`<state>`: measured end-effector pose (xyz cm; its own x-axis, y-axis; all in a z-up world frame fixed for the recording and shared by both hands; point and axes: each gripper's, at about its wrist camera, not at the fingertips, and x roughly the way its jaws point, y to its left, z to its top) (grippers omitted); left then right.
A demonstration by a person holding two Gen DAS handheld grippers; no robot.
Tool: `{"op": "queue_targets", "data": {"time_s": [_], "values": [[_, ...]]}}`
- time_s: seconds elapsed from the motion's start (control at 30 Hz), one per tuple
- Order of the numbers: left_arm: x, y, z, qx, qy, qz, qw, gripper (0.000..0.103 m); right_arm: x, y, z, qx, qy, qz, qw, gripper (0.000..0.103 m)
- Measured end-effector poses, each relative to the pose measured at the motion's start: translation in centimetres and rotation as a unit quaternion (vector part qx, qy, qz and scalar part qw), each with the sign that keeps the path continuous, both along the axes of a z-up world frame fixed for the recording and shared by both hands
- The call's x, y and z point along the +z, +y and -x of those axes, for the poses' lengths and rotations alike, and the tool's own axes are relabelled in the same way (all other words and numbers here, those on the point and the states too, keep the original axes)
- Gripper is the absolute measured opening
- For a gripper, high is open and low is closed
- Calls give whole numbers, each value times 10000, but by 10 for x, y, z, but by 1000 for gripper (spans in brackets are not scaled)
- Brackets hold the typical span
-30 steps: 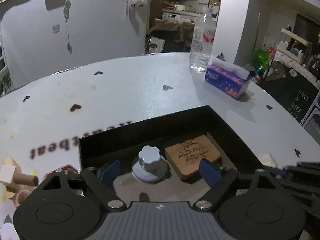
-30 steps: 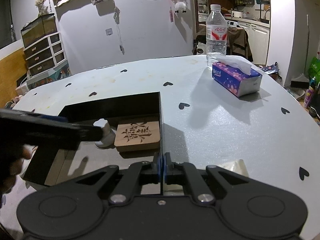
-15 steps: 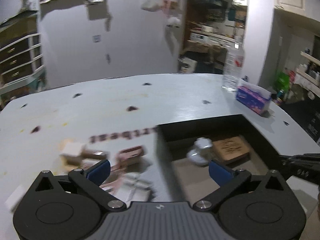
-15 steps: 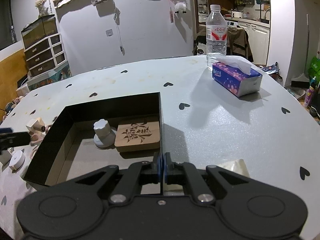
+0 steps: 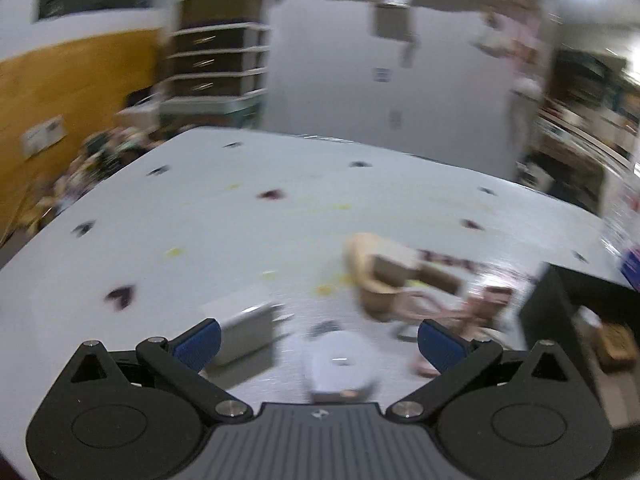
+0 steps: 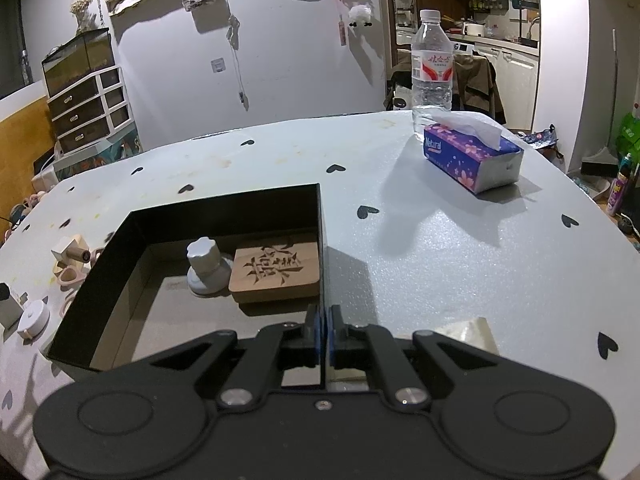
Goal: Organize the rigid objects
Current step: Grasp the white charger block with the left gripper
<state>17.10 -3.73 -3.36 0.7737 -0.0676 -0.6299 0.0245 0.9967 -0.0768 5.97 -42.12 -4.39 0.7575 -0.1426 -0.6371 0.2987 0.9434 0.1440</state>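
Observation:
A black box (image 6: pixel 224 204) lies on the table with a white knob (image 6: pixel 206 266) and a carved wooden block (image 6: pixel 278 272) inside it. My right gripper (image 6: pixel 323 330) is shut on the box's thin right wall. Left of the box lie loose pieces: a wooden block (image 6: pixel 70 254), a pink ring (image 6: pixel 70 276) and a white round piece (image 6: pixel 34 318). The left wrist view is blurred. My left gripper (image 5: pixel 318 342) stands wide open above these pieces, with a white round piece (image 5: pixel 340 360) below the gap, a white block (image 5: pixel 248 332) by the left finger and wooden pieces (image 5: pixel 384 276) ahead.
The pale table (image 6: pixel 420 240) has small black hearts printed on it. A purple tissue box (image 6: pixel 472 160) and a water bottle (image 6: pixel 432 68) stand at its far right. The black box (image 5: pixel 560 304) shows at the right of the left wrist view. Drawers (image 6: pixel 90 108) stand beyond the table.
My left gripper has swung left from above the box to above the loose pieces beside it, and its jaws have widened. The right gripper and the box have not moved.

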Motion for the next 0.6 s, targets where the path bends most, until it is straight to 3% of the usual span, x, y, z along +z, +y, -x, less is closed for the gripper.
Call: {"op": "queue_targets", "data": {"time_s": [0.33, 0.47, 0.6], "values": [[-18, 30, -16, 1042, 100, 549, 9930, 101, 0, 0, 0, -5, 2, -10, 10000, 4], [-18, 32, -21, 1280, -11, 821, 9884, 81, 0, -1, 1, -10, 11, -5, 10000, 4], [-19, 29, -25, 1383, 5, 710, 9878, 61, 0, 0, 0, -8, 9, -11, 10000, 4]]}}
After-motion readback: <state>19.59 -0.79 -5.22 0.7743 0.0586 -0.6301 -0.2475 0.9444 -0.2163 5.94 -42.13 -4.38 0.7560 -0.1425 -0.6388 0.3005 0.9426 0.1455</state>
